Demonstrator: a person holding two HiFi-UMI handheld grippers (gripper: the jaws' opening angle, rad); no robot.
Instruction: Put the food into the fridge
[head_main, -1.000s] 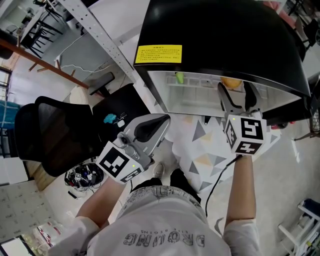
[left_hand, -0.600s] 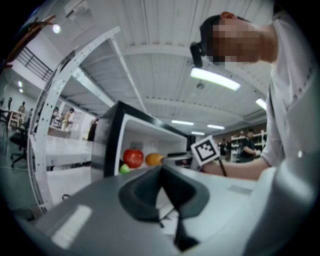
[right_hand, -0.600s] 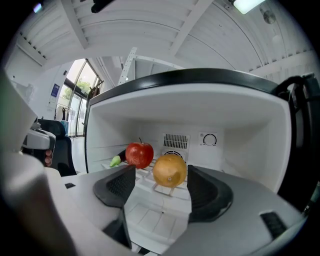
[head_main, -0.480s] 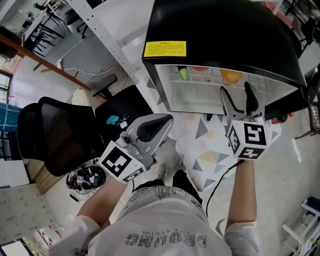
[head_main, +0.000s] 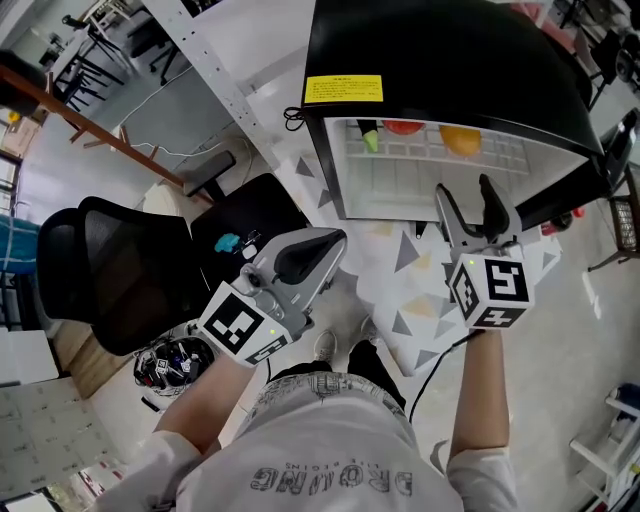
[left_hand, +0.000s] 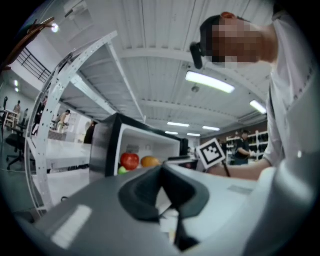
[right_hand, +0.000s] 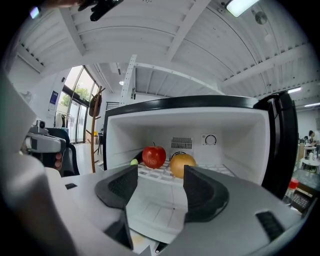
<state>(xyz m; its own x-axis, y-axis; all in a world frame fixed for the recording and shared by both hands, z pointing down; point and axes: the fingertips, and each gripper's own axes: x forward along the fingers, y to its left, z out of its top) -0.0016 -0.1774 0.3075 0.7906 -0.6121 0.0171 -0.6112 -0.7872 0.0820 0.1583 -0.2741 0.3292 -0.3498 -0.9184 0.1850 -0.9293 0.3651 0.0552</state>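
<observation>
Inside the fridge (head_main: 450, 60), apple (right_hand: 154, 156) and orange (right_hand: 182, 165) sit well back on the shelf (head_main: 420, 150), clear of the door (right_hand: 281, 145); my right gripper (right_hand: 159, 180) gapes empty before them, left gripper (left_hand: 161, 171) closed, idle.

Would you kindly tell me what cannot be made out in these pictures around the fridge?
Right gripper view: the green item is small and partly cut off by the right gripper; its kind is unclear.
Head view: the top of the fridge covers most of the apple and orange.
Head view: the print on the yellow label is too small to read.
</observation>
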